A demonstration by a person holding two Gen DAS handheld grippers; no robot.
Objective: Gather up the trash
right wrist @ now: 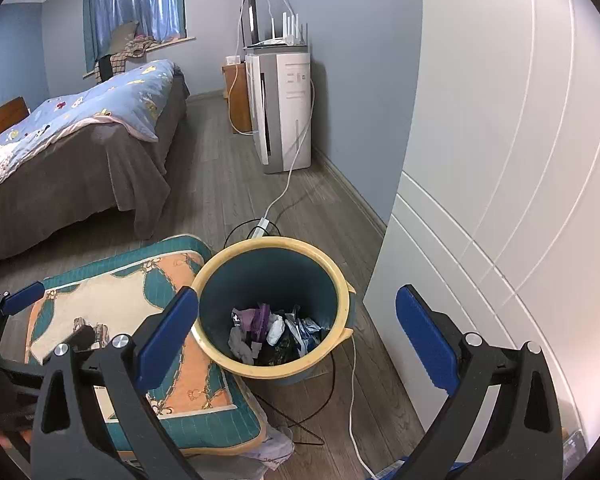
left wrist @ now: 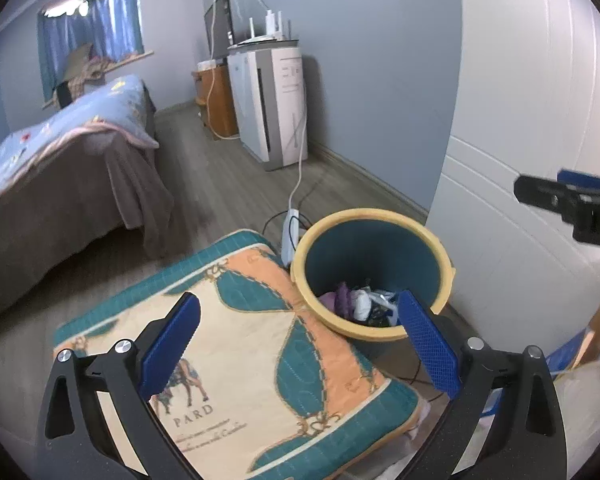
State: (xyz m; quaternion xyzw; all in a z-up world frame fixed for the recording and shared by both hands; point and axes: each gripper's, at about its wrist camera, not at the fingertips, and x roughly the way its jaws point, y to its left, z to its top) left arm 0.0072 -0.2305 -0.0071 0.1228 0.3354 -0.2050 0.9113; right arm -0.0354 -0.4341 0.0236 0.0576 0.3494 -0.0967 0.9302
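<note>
1. Bin [right wrist: 274, 368]: smooth plastic, matt teal wall, yellow rim.
2. Cushion [left wrist: 260, 360]: quilted, stitched cloth.
3. Floor [right wrist: 228, 184]: grey wood-grain planks, slight sheen.
4. Door [right wrist: 500, 160]: smooth, glossy white.
5. Pads [left wrist: 430, 344]: blue, finely textured.

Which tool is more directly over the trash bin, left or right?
The right tool: its own view frames the trash bin between open fingers. The left tool hangs mostly over the patterned cushion, bin off to its right.
</note>
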